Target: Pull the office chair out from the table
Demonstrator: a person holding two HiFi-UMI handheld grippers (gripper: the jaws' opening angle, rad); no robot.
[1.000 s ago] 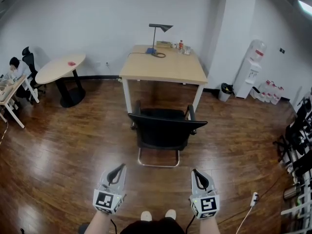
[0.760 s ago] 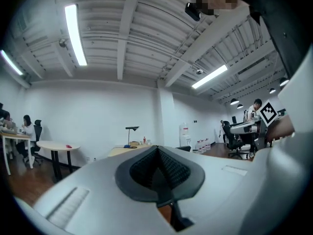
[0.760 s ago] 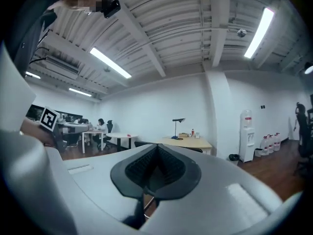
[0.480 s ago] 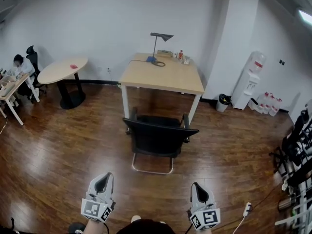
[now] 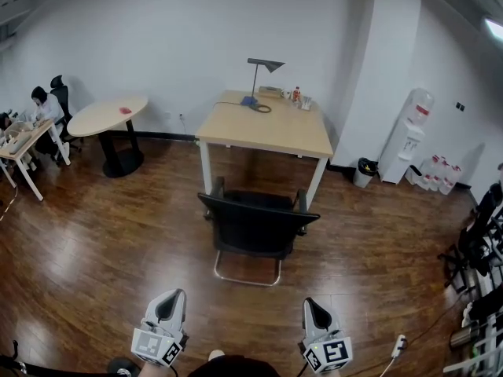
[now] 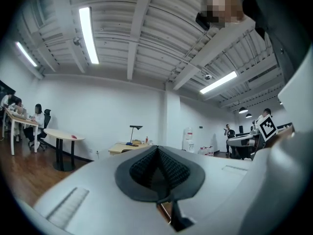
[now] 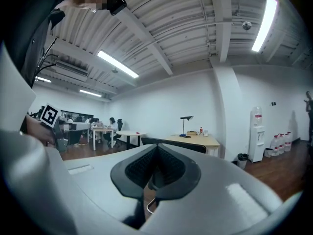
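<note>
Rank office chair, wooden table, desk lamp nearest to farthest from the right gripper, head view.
1. office chair, directly ahead of the right gripper, slightly left.
2. wooden table, beyond the chair.
3. desk lamp, on the table's far edge.

Left tool (image 6: 157,163) closed and empty, table (image 6: 122,148) with lamp (image 6: 135,128) beyond

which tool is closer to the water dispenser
Right. The right tool sits on the water dispenser's side of the room, well short of it; the left tool is farther off, on the opposite side.
</note>
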